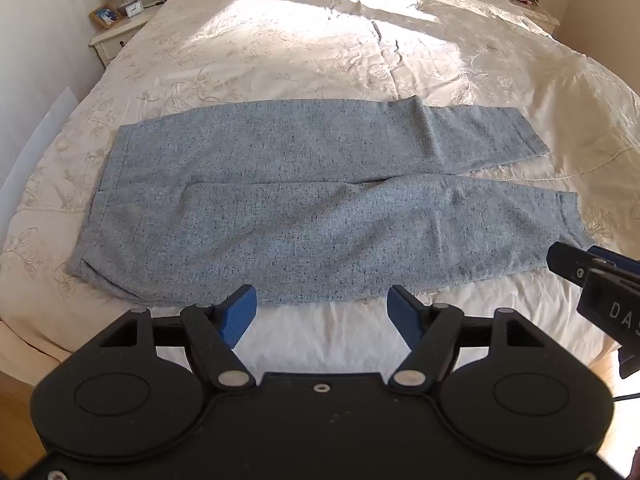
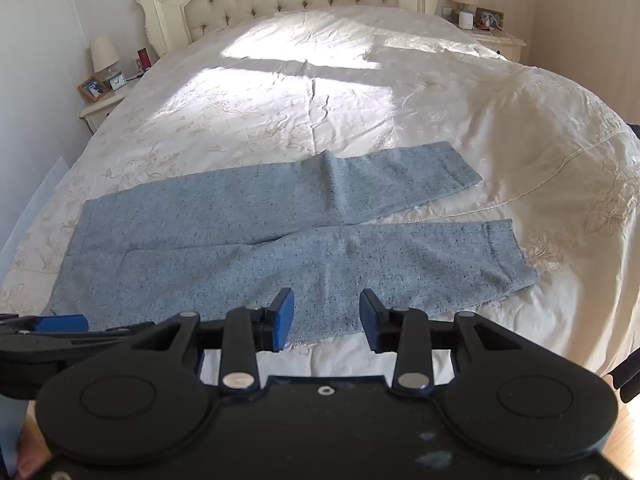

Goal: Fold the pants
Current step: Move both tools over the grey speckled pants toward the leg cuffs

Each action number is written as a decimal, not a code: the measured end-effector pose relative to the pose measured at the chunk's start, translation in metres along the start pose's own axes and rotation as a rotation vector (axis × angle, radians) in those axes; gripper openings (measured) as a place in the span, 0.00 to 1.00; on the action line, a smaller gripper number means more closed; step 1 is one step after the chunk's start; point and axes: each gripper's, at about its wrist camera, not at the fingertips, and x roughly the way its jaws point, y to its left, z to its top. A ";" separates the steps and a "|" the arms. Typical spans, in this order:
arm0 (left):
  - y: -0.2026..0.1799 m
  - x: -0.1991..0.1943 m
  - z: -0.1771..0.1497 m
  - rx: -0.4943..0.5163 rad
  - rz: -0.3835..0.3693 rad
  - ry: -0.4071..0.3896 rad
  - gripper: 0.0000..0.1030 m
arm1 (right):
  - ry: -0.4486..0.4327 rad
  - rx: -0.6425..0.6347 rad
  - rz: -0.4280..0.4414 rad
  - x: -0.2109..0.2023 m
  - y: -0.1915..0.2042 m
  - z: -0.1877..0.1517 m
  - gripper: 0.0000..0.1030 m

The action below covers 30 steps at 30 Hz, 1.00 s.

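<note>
1. The grey pants (image 1: pixel 304 200) lie flat across the bed (image 1: pixel 320 40), waistband at the left, legs running right.
2. The left gripper (image 1: pixel 322 312) hovers at the near edge of the pants; fingers apart, holding nothing.
3. The right gripper (image 2: pixel 326 318) hangs over the near leg; fingers apart, empty.
</note>
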 end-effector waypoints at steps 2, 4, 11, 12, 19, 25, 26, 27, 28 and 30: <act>0.000 0.000 0.000 -0.002 0.003 0.000 0.72 | -0.001 0.000 0.001 0.000 0.000 0.000 0.38; 0.000 0.000 0.000 -0.009 0.005 0.002 0.72 | -0.001 0.001 0.000 0.000 0.000 0.000 0.38; 0.000 -0.001 -0.005 -0.019 0.001 0.010 0.72 | 0.000 0.001 0.004 -0.001 0.000 0.000 0.38; -0.001 -0.001 -0.005 -0.019 0.000 0.010 0.72 | 0.000 0.001 0.004 -0.001 0.000 0.000 0.38; 0.004 0.001 -0.002 -0.018 -0.010 0.014 0.72 | 0.002 -0.001 0.005 0.000 0.001 0.001 0.38; 0.002 0.002 -0.004 -0.014 -0.007 0.016 0.72 | 0.001 0.004 0.004 -0.001 -0.002 0.003 0.38; 0.002 0.002 -0.004 -0.013 -0.008 0.017 0.72 | 0.002 0.004 0.004 -0.001 -0.002 0.003 0.38; 0.002 0.003 -0.004 -0.014 -0.009 0.019 0.72 | 0.001 0.004 0.005 0.000 0.000 0.002 0.38; 0.001 0.003 -0.004 -0.013 -0.009 0.020 0.72 | 0.001 0.003 0.004 0.001 0.000 0.001 0.38; 0.001 0.004 -0.003 -0.015 -0.007 0.021 0.72 | 0.003 0.004 0.005 0.001 -0.001 0.002 0.38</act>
